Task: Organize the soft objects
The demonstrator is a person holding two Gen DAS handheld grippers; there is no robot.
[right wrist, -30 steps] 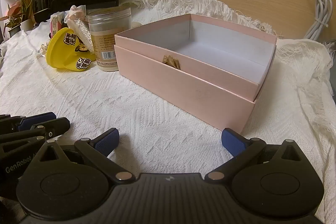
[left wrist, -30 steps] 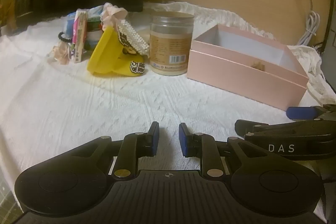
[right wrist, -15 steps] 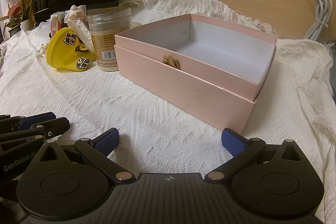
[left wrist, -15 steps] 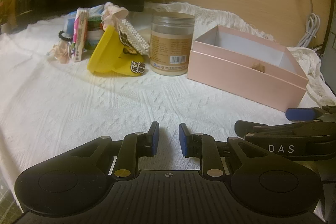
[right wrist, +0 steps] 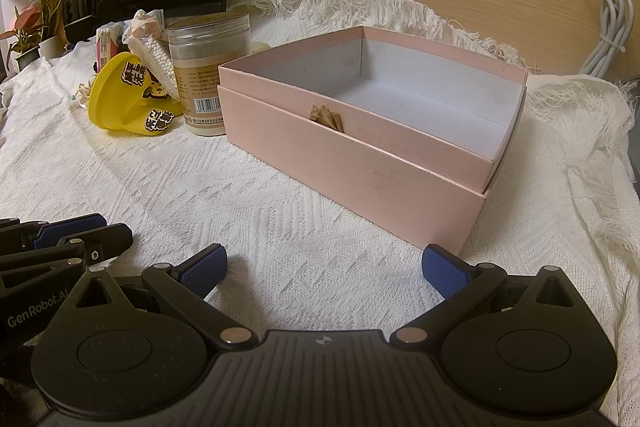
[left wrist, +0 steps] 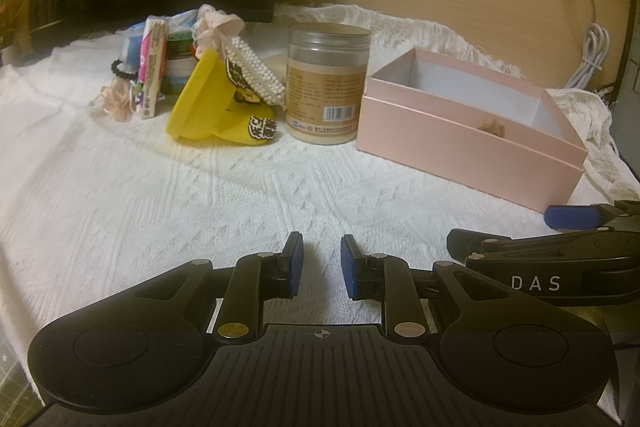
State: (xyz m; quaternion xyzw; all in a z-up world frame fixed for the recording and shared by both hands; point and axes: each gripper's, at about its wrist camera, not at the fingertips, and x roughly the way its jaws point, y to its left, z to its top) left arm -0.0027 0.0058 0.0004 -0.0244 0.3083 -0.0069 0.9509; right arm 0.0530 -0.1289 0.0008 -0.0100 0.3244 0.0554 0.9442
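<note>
1. Farthest left, a cluster of small things lies on the white textured cloth (left wrist: pixel 120 195) that covers the worktop: a pale fabric flower (left wrist: pixel 116 103), a black hair tie (left wrist: pixel 122 69), and upright packets (left wrist: pixel 152 67) behind them.
2. Next to that cluster, a yellow cap (left wrist: pixel 208 107) with cartoon patches lies tipped on its side, with a white beaded piece (left wrist: pixel 256 71) draped over it and a pale pink scrunchie (left wrist: pixel 218 23) at the top of the pile.
3. Just beside the cap stands a clear plastic jar (left wrist: pixel 326 83) with a tan label, upright and lidded.
4. Right of the jar sits the open pink box (right wrist: pixel 360 163), white inside; a small tan bow (right wrist: pixel 328 117) is fixed to its front wall. Nothing shows on the visible part of its floor.
5. Nearer the cameras, the left gripper (left wrist: pixel 320 267) hovers low over the cloth, its blue pads parted by a narrow gap and holding nothing.
6. Beside it, the right gripper (right wrist: pixel 324 271) has its fingers spread wide, empty, pointing at the near corner of the box.
7. At far right, a white cable (left wrist: pixel 592 55) hangs down the wooden wall.
</note>
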